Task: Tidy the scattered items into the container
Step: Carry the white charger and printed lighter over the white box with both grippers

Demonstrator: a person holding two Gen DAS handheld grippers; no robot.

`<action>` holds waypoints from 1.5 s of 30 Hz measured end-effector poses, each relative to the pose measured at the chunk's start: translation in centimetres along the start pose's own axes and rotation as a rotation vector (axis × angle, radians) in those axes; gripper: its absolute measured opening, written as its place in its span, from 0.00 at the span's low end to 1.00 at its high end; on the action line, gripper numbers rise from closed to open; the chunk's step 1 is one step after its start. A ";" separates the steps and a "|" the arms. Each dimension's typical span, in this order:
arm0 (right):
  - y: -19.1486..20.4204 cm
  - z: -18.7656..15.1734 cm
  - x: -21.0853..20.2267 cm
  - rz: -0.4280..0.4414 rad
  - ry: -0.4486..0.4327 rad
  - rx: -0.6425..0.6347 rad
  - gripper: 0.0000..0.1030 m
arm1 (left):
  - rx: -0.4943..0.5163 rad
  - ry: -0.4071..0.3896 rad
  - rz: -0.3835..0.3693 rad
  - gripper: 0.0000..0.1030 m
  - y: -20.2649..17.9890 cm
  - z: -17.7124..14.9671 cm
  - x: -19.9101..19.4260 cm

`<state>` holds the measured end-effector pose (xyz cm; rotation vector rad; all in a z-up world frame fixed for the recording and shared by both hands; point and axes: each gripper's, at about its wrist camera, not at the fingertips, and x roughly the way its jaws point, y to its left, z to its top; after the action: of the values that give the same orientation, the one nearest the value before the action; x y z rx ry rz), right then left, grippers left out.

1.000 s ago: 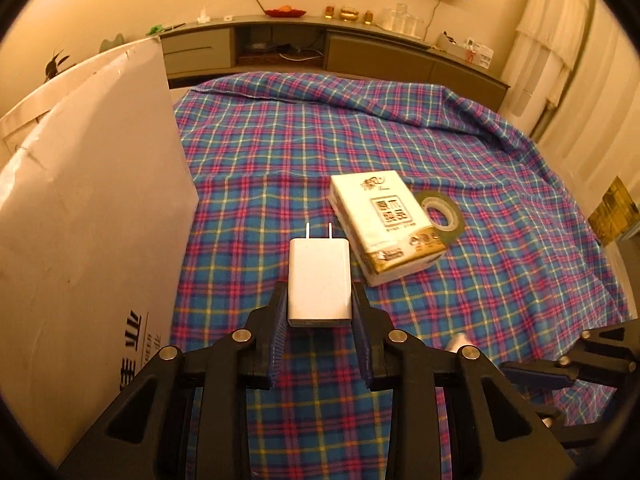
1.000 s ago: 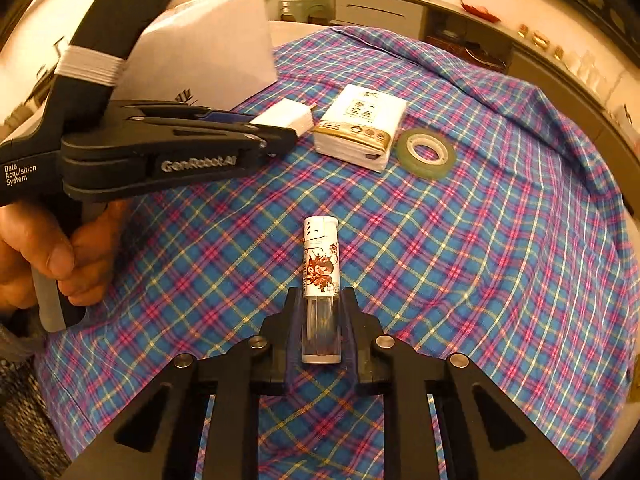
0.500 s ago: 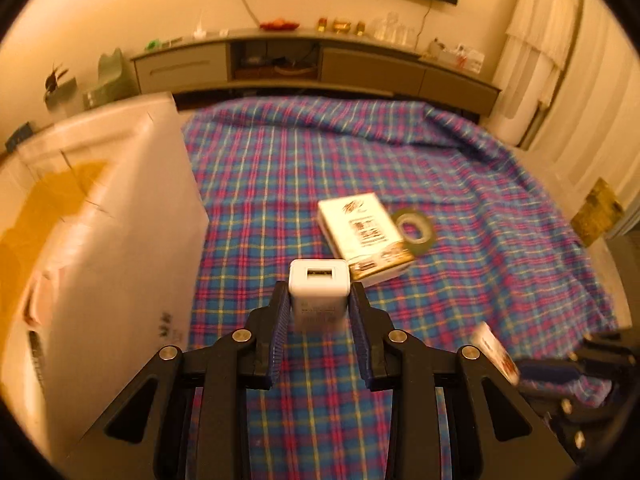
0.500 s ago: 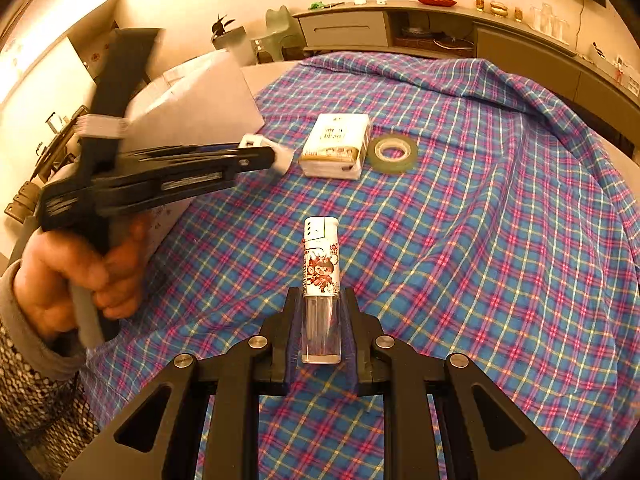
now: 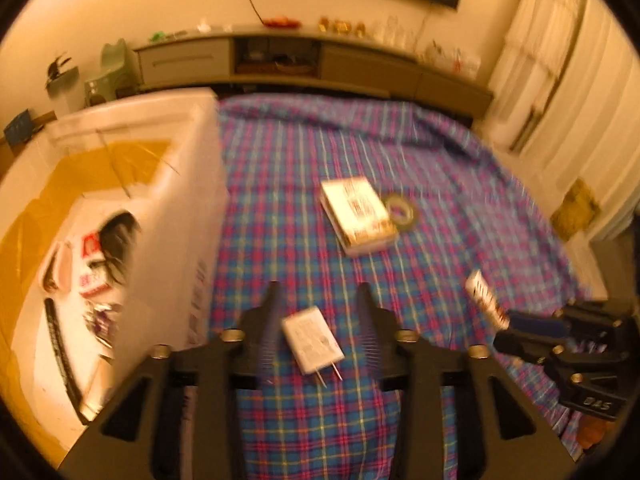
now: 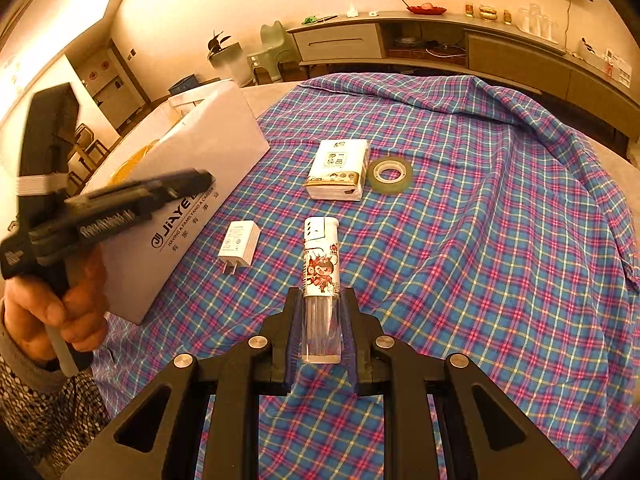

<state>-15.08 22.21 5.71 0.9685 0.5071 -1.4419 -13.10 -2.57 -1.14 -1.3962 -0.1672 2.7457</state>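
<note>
On the blue-and-pink plaid cloth [image 6: 480, 208], a white two-pin plug adapter [image 6: 239, 245] lies just beside the white cardboard box [image 6: 192, 208], free between the left gripper [image 5: 318, 320] as its jaws open. The right gripper [image 6: 322, 326] is clamped on a clear cartoon-printed lighter [image 6: 321, 276]. A white tissue pack [image 6: 338, 174] touches a clear tape roll [image 6: 390, 175].
</note>
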 end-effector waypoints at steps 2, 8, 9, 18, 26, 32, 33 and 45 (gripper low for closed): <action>0.3 -0.1 0.3 -0.002 0.006 -0.011 0.20 | 0.018 0.049 0.057 0.44 -0.8 -0.8 1.9; -0.1 -0.3 1.7 -0.007 0.038 -0.022 0.20 | 0.016 0.096 0.130 0.30 -0.5 -1.7 5.2; -0.2 -0.3 1.8 -0.004 0.041 -0.021 0.20 | 0.012 0.094 0.113 0.30 -0.5 -1.6 4.9; -0.4 0.1 0.7 0.016 0.011 -0.017 0.20 | 0.029 -0.027 0.058 0.30 -1.4 -0.8 0.1; 1.1 0.4 -1.6 0.006 -0.033 -0.027 0.20 | 0.034 -0.086 0.017 0.30 -2.0 -0.3 -3.9; 2.1 0.6 -2.6 -0.001 -0.055 -0.020 0.20 | -0.007 -0.141 -0.002 0.30 -0.3 0.0 -7.1; 2.3 0.6 -2.7 -0.002 -0.058 -0.020 0.20 | -0.013 -0.149 -0.004 0.30 0.0 0.0 -7.7; 7.6 1.6 -5.1 0.016 -0.153 -0.038 0.20 | -0.084 -0.234 -0.043 0.30 3.7 -0.2 -12.7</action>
<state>-8.84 22.89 12.55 0.8230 0.4120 -1.4734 -5.49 -7.45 8.45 -1.0691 -0.3230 2.8890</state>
